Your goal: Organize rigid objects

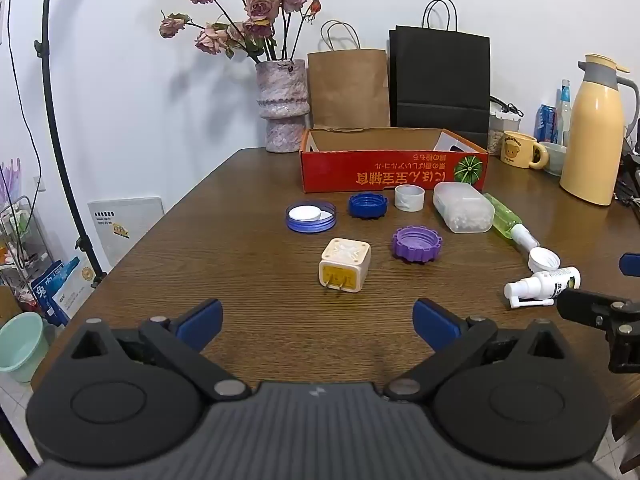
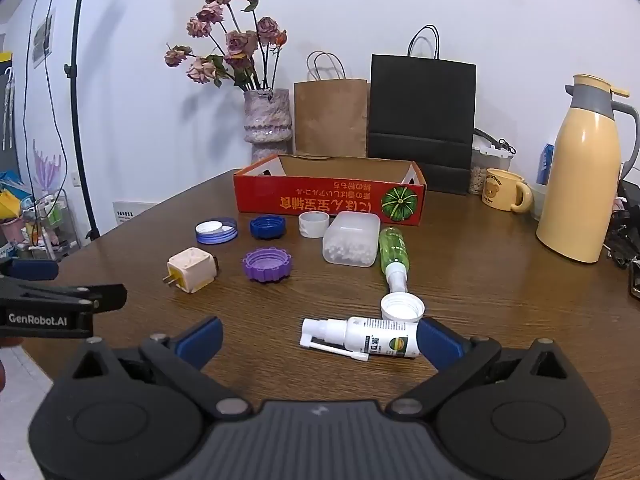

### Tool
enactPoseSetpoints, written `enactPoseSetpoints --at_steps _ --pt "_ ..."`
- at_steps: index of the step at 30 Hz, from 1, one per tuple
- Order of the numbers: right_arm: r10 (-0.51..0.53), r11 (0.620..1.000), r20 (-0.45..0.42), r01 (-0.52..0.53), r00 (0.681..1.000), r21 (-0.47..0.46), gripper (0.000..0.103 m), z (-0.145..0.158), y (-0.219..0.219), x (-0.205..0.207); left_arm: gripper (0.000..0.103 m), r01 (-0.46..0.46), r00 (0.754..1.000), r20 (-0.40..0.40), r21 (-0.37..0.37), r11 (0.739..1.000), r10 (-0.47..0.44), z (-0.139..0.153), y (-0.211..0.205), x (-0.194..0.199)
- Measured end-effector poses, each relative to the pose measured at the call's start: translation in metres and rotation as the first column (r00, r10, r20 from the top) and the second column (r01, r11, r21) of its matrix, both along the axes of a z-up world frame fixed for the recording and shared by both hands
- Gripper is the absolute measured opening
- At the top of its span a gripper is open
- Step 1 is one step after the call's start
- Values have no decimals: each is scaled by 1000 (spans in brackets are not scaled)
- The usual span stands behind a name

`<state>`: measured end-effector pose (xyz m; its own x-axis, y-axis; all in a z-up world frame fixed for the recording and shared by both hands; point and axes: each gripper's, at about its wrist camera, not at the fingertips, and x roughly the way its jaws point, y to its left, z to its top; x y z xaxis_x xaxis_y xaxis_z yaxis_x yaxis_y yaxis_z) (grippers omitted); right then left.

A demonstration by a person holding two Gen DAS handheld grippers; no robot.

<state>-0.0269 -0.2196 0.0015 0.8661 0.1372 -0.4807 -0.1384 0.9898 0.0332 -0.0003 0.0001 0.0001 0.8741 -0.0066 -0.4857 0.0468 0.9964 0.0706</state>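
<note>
Toward the table's (image 1: pixel 240 208) far edge stands the open red cardboard box (image 1: pixel 394 170), with a blue lid (image 1: pixel 311 217), dark blue cap (image 1: pixel 368 205), white ring (image 1: pixel 409 198) and clear container (image 1: pixel 463 207) lined along its near side. Nearer lie a plug adapter (image 1: pixel 345 265), purple cap (image 1: pixel 417 244), green bottle (image 2: pixel 393 251), white cap (image 2: pixel 402 306) and white spray bottle (image 2: pixel 362 337). The left gripper (image 1: pixel 318 322) and right gripper (image 2: pixel 320 338) both gape wide, grasping nothing.

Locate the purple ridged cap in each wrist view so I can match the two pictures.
Left wrist view: the purple ridged cap lies just right of centre, to the right of the cream plug adapter.
Right wrist view: it lies left of centre, again right of the adapter.
Shared landmark: the red cardboard box stands behind it in both.
</note>
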Motion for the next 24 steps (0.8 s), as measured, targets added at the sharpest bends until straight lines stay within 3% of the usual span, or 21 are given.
enactPoseSetpoints --at_steps 24 --pt "0 1000 -2 0 1000 -9 103 2 3 -2 103 -5 1000 -8 -14 1000 5 4 3 -1"
